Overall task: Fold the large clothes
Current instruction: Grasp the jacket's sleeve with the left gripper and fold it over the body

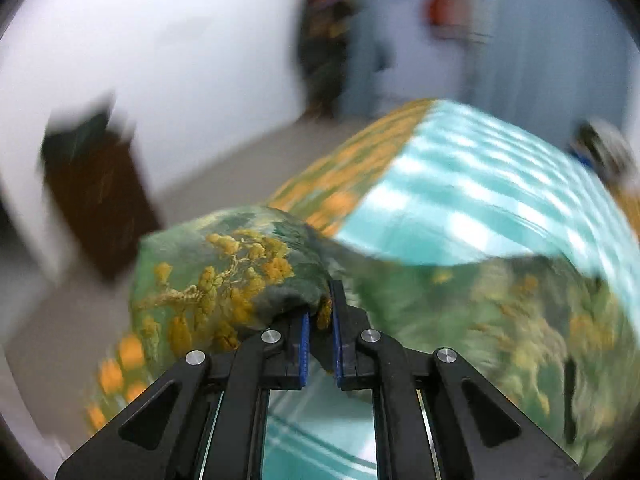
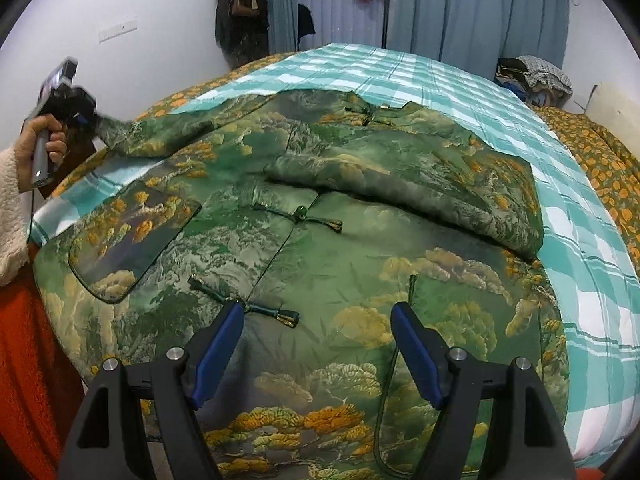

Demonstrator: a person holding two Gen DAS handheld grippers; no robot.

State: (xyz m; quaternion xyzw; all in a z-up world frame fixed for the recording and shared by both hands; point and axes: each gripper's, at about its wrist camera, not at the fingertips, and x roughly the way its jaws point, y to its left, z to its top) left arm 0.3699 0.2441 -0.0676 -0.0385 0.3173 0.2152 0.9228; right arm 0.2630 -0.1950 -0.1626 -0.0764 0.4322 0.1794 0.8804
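My jacket (image 2: 320,216) lies spread on the bed (image 2: 580,240), filling mid-frame. At left, my left tongs (image 1: 319,312) are clenched on its sleeve (image 1: 224,272). At bottom, my right tongs (image 2: 318,320) hang released above the hem.

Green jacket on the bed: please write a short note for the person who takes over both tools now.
Left tool: shut on the cuff of the jacket's sleeve, lifted off the bed at the left side.
Right tool: open, empty, above the jacket's lower front.
Green jacket: front up on the checked sheet, frog buttons closed.
Done: the other sleeve lies folded across the chest.
Left: lay the held sleeve across too, then probably fold the body.
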